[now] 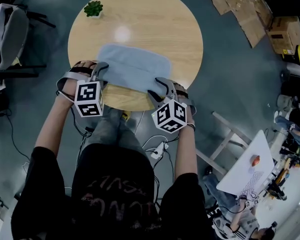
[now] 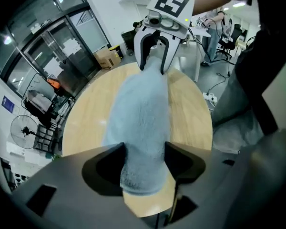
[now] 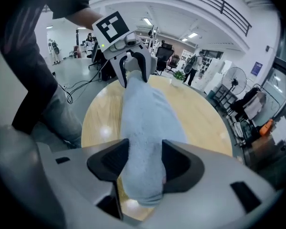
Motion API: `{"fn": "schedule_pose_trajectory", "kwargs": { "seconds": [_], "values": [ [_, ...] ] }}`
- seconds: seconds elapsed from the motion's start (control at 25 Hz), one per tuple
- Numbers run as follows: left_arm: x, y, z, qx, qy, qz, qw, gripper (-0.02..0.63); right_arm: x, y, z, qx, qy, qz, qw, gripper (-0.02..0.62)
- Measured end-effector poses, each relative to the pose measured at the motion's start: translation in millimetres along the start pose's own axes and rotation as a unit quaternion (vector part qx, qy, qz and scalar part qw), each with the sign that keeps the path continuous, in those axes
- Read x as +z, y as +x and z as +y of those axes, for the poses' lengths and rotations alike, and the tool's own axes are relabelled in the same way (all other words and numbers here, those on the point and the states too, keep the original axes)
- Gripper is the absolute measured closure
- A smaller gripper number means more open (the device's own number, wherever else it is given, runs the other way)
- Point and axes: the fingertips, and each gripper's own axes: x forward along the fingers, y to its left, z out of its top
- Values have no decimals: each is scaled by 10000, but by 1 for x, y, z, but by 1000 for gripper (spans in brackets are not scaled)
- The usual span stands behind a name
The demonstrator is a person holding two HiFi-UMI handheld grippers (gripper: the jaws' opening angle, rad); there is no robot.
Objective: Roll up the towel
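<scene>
A light blue towel (image 1: 135, 66) lies across the near half of the round wooden table (image 1: 140, 14), its near edge rolled into a thick tube. My left gripper (image 1: 99, 73) is at the roll's left end and my right gripper (image 1: 160, 86) at its right end. In the left gripper view the roll's end (image 2: 143, 142) fills the gap between the wide-spread jaws of the left gripper (image 2: 144, 163), and the right gripper (image 2: 152, 56) straddles the far end. The right gripper view shows the same: the towel (image 3: 145, 128) lies between the right gripper's (image 3: 145, 161) wide jaws without being pinched.
A small green potted plant (image 1: 93, 8) stands at the table's far left rim. A chair (image 1: 7, 34) is on the floor to the left, flattened cardboard (image 1: 240, 4) at the upper right, and a white table (image 1: 245, 169) at the lower right. Cables trail under the round table.
</scene>
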Motion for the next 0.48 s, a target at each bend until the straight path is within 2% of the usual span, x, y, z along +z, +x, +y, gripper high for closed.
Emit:
{"fn": "schedule_pose_trajectory", "kwargs": {
  "seconds": [0.08, 0.2, 0.28, 0.48],
  "values": [
    [-2, 10, -1, -132, 33, 102, 9999, 338, -2, 9, 0, 63, -71, 88, 9999, 390],
    [-4, 14, -4, -368, 11, 205, 9991, 422, -2, 14, 0, 168, -65, 136, 9997, 442],
    [-3, 12, -6, -484, -16, 208, 9986, 455, -1, 12, 2, 264, 59, 101, 9996, 482],
    [-2, -2, -29, -974, -118, 162, 9950, 477, -1, -1, 21, 620, 230, 101, 9978, 511]
  ]
}}
